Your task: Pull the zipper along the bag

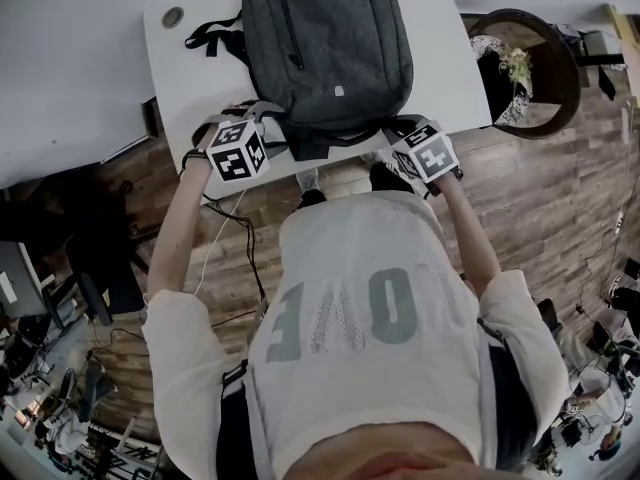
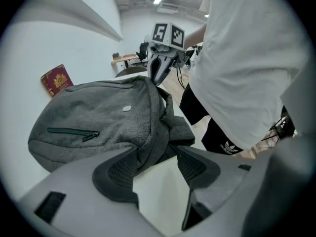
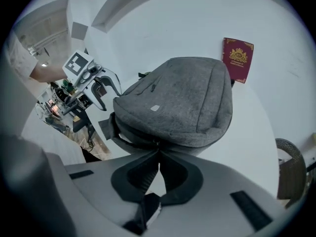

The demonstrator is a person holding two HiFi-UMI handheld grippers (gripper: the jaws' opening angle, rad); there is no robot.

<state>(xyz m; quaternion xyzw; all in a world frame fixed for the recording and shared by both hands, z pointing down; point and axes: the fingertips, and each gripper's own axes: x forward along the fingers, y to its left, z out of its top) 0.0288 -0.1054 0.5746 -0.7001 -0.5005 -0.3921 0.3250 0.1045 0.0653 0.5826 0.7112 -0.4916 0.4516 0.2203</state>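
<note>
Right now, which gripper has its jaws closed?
The right gripper: jaws together at the gray backpack's edge. The left gripper's stand apart, fabric between them.

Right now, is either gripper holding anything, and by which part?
Right gripper: jaws shut on the backpack at its near zipper seam, possibly the pull. Left gripper: jaws apart around a backpack fold, nothing clamped.

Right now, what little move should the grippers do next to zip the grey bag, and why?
Probably close the left gripper on the fold of backpack fabric that sits between its open jaws. The right gripper is shut at the bag's near edge, where the zipper seems to run, so a firm hold on the left should stop the bag sliding when the right one pulls.
</note>
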